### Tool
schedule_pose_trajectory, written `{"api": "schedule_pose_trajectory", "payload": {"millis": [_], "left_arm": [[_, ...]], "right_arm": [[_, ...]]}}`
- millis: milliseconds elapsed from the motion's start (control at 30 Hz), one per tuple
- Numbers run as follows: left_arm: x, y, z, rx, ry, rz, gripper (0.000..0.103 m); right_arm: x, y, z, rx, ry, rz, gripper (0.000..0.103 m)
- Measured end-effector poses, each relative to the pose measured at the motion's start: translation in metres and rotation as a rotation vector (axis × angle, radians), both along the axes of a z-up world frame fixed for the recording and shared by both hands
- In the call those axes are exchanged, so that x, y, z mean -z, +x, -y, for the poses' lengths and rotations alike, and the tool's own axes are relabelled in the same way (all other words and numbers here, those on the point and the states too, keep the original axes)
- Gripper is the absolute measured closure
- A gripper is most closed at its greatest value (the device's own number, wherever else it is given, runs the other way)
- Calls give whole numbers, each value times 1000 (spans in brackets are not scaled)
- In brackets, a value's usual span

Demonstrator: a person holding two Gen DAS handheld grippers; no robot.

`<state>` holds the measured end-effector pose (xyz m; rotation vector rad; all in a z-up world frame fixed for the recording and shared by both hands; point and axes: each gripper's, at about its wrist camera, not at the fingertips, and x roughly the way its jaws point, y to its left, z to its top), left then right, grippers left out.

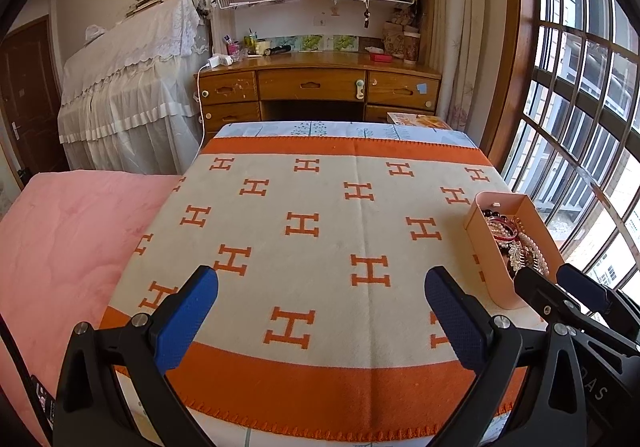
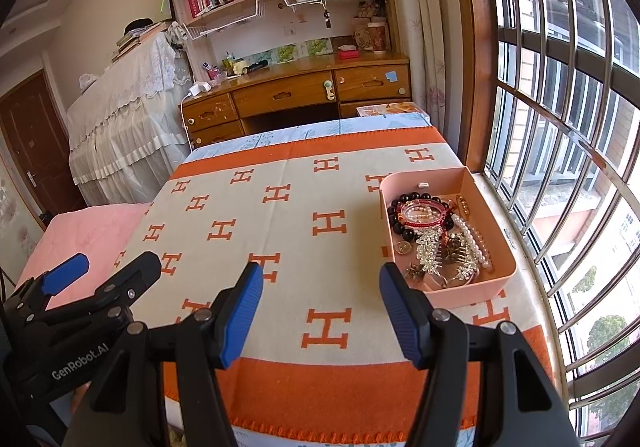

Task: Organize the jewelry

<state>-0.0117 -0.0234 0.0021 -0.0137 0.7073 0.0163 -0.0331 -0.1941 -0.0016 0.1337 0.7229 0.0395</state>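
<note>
A woven blanket (image 2: 280, 247), cream with orange H's, covers the surface (image 1: 280, 129); beyond it a wooden desk (image 2: 288, 87); the pink box (image 2: 502, 279) sits on the blanket's window side, long axis toward the desk, holding beads (image 2: 404, 225), pearls (image 2: 474, 243); both grippers (image 1: 320, 311) (image 2: 320, 305) hover, fingers spread.

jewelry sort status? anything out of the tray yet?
Done: nothing visible. All the jewelry sits piled in the pink tray: black bead bracelet, red bangles, pearl strand, crystal hair comb. The H-pattern blanket beside it holds no pieces. In hand: nothing; left gripper and right gripper both hover with jaws open. Left: the whole sort.
</note>
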Motion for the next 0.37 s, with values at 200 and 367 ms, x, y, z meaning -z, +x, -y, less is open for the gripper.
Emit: {"api": "schedule_pose_trajectory", "payload": {"millis": [200, 367], "left_arm": [[1, 1, 0, -5, 6, -16, 1], [2, 1, -1, -19, 13, -27, 1]], "right_arm": [[0, 0, -1, -1, 1, 1, 42], [4, -4, -4, -13, 5, -2, 42]]}}
